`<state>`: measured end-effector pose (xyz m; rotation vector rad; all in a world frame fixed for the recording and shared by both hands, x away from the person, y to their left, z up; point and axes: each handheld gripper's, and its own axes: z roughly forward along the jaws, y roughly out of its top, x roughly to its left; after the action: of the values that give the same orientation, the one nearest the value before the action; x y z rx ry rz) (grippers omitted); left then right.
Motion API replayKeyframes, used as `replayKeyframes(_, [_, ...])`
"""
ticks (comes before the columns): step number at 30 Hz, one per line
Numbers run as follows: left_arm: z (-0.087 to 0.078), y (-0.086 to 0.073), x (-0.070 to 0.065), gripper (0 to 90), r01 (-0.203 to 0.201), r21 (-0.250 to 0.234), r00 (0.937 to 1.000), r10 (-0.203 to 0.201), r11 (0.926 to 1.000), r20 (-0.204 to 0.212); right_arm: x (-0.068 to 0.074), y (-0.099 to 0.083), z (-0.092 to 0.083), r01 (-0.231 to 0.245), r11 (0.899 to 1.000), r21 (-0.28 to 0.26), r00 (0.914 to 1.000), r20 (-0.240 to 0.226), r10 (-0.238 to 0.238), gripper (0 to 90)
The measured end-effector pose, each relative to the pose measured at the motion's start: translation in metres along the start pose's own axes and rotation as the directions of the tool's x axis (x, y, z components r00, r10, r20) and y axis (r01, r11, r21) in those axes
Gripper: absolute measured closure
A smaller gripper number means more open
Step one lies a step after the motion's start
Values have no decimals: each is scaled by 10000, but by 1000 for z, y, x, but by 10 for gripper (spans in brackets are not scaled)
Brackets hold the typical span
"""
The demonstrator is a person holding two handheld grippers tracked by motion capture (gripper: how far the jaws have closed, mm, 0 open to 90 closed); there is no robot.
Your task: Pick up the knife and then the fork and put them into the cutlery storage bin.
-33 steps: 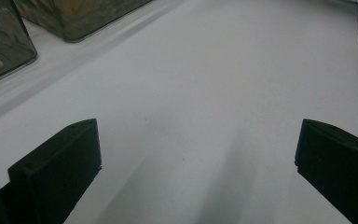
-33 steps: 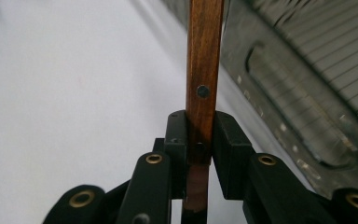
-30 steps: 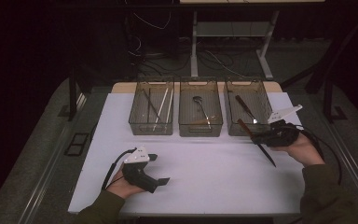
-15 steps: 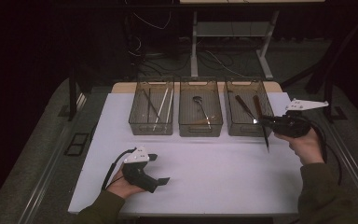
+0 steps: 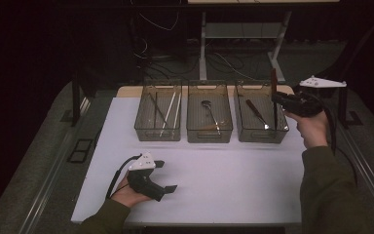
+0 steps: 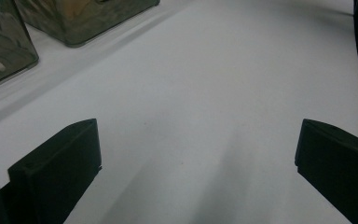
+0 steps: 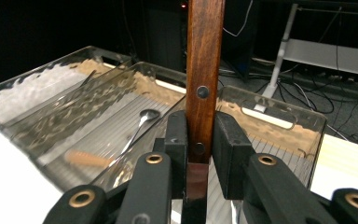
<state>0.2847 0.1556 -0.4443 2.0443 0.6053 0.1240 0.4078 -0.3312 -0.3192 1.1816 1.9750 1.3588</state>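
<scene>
Darkness surrounds the white table top [image 5: 233,175], so cables and frame legs behind it are barely made out. Three clear plastic bins [image 5: 209,134] are lined up along its far edge. The right gripper [image 7: 200,140] is raised over the rightmost bin [image 5: 262,135], its jaws clamped on a wooden-handled knife [image 7: 204,65] held upright; the handle top is cut off in the right gripper view, and the blade is largely hidden below the jaws. The left gripper [image 5: 168,176] is rested on the table near the front edge, jaws spread with nothing between. What is probably a spoon [image 5: 209,111] is seen in the middle bin [image 5: 209,135].
</scene>
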Motion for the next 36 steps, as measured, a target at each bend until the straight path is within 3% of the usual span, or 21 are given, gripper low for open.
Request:
replayKeyframes(7, [-1, 0, 0, 0, 48, -25, 10000, -48, 10000, 19, -7, 4, 26, -233, 9994, 250, 9979, 618, 217, 769])
replayKeyframes(12, [0, 0, 0, 0, 77, -40, 10000, -77, 10000, 41, -11, -8, 46, -384, 9952, 900, 9969, 715, 320, 769])
replayKeyframes(16, [-1, 0, 0, 0, 73, -56, 10000, -72, 10000, 60, -13, -19, 58, -485, 9896, 1356, 9958, 835, 373, 769])
replayKeyframes(24, [0, 0, 1, 0, 88, -65, 9999, -88, 9999, 81, -14, -38, 76, -735, 9641, 2552, 9937, 1005, 492, 767])
replayKeyframes(27, [0, 0, 1, 0, 89, -57, 9999, -89, 9999, 86, -14, -39, 78, -820, 9633, 2557, 9927, 1062, 563, 755])
replayKeyframes(30, [1, 0, 1, 0, 121, -118, 9999, -120, 9999, 80, -14, -39, 79, -793, 9635, 2556, 9911, 1237, 488, 611])
replayKeyframes(36, [1, 0, 1, 0, 138, -115, 9999, -138, 9998, 73, -16, -37, 71, -1114, 9692, 2197, 9899, 1102, 888, 453])
